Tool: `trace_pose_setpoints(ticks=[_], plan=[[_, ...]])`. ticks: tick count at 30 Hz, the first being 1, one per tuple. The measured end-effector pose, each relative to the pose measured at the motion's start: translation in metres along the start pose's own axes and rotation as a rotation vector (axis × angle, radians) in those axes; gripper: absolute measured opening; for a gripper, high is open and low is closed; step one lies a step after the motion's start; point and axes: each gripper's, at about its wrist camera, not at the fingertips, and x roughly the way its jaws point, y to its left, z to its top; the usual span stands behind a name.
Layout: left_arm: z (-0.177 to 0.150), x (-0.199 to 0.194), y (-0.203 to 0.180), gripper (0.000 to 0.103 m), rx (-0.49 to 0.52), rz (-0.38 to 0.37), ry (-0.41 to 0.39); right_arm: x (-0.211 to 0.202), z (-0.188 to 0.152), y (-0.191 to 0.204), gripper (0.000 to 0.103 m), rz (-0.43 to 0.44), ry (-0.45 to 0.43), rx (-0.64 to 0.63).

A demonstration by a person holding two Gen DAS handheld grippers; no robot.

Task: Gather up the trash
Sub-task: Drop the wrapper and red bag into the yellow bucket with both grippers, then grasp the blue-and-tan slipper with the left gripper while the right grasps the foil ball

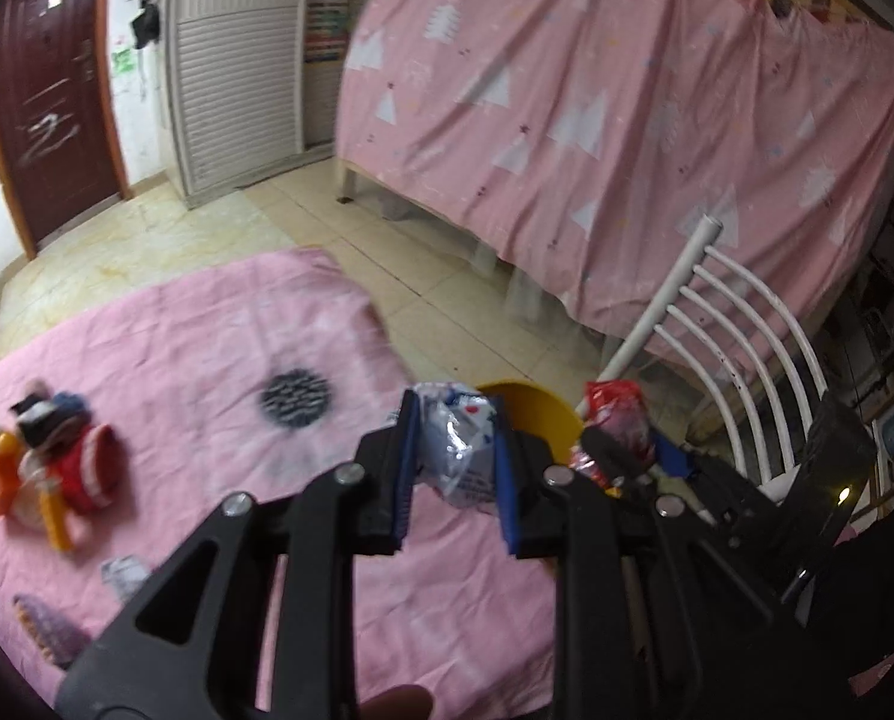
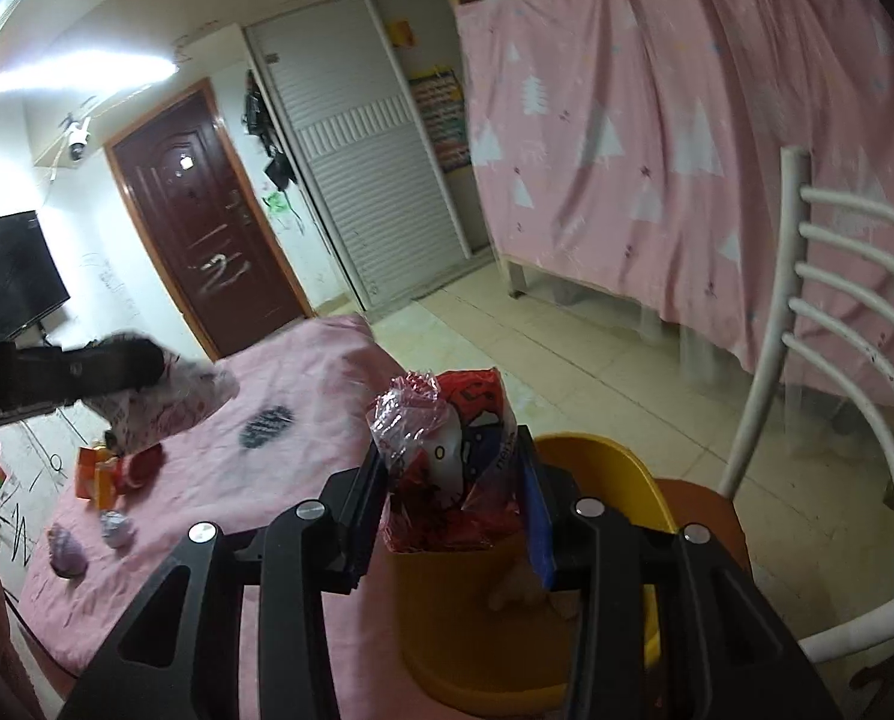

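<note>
Crinkled plastic is filling both grips. The left gripper (image 1: pixel 454 468) is clenching a crumpled white-and-blue plastic wrapper (image 1: pixel 459 450), its long axis running roughly along the fingers, away from the camera. The right gripper (image 2: pixel 453 501) is grasping a red-and-clear printed snack bag (image 2: pixel 447 468), standing upright between the pads with its twisted clear end pointing up. That bag is hanging over the near rim of the round yellow plastic bin (image 2: pixel 603 468), which is sitting on a chair seat beside the pink bedsheet-covered table (image 2: pixel 303 396). Neither piece appears dropped yet, so the task seems midway. A small silver crumpled wrapper (image 2: pixel 116 527) and a cluster of red and orange items (image 2: pixel 111 474) are lying on the cloth; I cannot tell whether those count as trash.
</note>
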Motion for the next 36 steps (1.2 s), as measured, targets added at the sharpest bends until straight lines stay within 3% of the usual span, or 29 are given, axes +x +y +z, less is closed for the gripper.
trace_pose_setpoints(ticks=[5, 10, 17, 23, 27, 32, 36], plan=[[0.007, 0.033, -0.025, 0.021, 0.019, -0.020, 0.046, 0.016, -0.006, -0.021, 0.037, -0.012, 0.037, 0.051], [0.009, 0.055, -0.035, 0.030, 0.028, -0.005, 0.078, 0.024, -0.012, -0.039, 0.057, -0.007, 0.056, 0.118], [0.007, 0.059, -0.041, 0.034, 0.032, 0.004, 0.089, 0.023, -0.013, -0.047, 0.059, 0.010, 0.052, 0.158], [0.004, 0.041, -0.032, 0.035, 0.025, -0.002, 0.066, 0.015, -0.010, -0.038, 0.059, 0.022, 0.029, 0.146], [0.001, 0.018, -0.022, 0.050, 0.007, 0.009, 0.021, 0.008, -0.006, -0.026, 0.060, 0.046, 0.013, 0.115], [-0.002, -0.011, -0.008, 0.055, -0.020, 0.029, -0.031, -0.001, -0.002, -0.004, 0.063, 0.083, -0.010, 0.073], [-0.006, -0.031, 0.009, 0.069, -0.070, 0.053, -0.048, -0.005, -0.002, 0.018, 0.066, 0.113, -0.013, 0.017]])
